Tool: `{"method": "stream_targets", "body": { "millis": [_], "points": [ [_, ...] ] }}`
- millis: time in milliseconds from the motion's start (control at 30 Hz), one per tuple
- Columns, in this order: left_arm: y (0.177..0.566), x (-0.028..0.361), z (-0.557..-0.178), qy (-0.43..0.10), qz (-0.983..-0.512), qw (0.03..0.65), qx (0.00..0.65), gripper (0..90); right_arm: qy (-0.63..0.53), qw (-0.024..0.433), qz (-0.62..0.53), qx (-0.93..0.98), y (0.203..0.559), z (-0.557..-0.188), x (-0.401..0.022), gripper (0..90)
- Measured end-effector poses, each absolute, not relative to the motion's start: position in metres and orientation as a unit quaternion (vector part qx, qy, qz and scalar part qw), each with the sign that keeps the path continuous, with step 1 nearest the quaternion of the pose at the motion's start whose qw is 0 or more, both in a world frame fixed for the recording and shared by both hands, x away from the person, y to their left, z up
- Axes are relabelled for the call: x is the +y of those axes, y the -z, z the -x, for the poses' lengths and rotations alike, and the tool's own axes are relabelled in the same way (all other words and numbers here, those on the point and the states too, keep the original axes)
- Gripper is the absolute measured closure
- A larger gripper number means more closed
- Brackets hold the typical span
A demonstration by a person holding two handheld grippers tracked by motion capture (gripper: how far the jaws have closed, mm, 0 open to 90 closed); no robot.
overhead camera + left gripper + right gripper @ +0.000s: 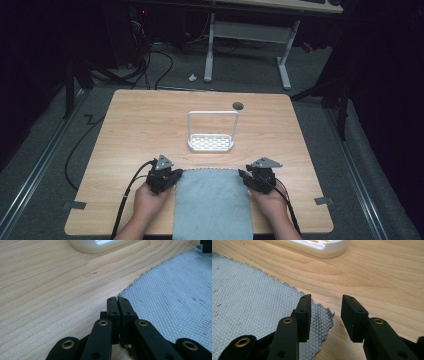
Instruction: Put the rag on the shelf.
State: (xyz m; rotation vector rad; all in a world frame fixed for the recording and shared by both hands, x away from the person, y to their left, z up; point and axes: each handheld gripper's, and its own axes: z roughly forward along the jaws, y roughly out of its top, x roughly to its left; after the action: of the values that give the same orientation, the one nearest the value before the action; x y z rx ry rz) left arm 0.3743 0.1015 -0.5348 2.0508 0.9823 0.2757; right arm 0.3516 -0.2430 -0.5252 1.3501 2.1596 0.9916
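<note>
I see a grey cloth (212,202) flat on the wooden bench (140,130), near edge, btwn my two hands. Left tongs (117,300) sit at the cloth's far-left corner, jaws pressed together; can't tell if any cloth is caught btwn them. Right tongs (325,305) at far-right corner, jaws spread apart, nothing held; one jaw over the frayed corner, the other over bare wood. White rack (211,142) w/ tall loop handle stands beyond the cloth, mid-bench, apart from it.
</note>
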Motion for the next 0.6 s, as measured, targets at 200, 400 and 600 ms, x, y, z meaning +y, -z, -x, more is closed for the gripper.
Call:
{"method": "stream_targets", "body": {
  "millis": [200,400,600],
  "points": [
    [0.535,0.102,-0.374,-0.110,-0.816,0.412,0.391,88.0,-0.345,0.207,-0.475,0.782,0.530,-0.349,-0.238,62.3],
    [0.535,0.101,-0.373,-0.115,-0.817,0.410,0.389,88.0,-0.346,0.208,-0.466,0.787,0.530,-0.347,-0.235,71.8],
    [0.535,0.102,-0.374,-0.111,-0.816,0.411,0.390,88.1,-0.346,0.204,-0.455,0.795,0.530,-0.345,-0.231,86.5]
  ]
}}
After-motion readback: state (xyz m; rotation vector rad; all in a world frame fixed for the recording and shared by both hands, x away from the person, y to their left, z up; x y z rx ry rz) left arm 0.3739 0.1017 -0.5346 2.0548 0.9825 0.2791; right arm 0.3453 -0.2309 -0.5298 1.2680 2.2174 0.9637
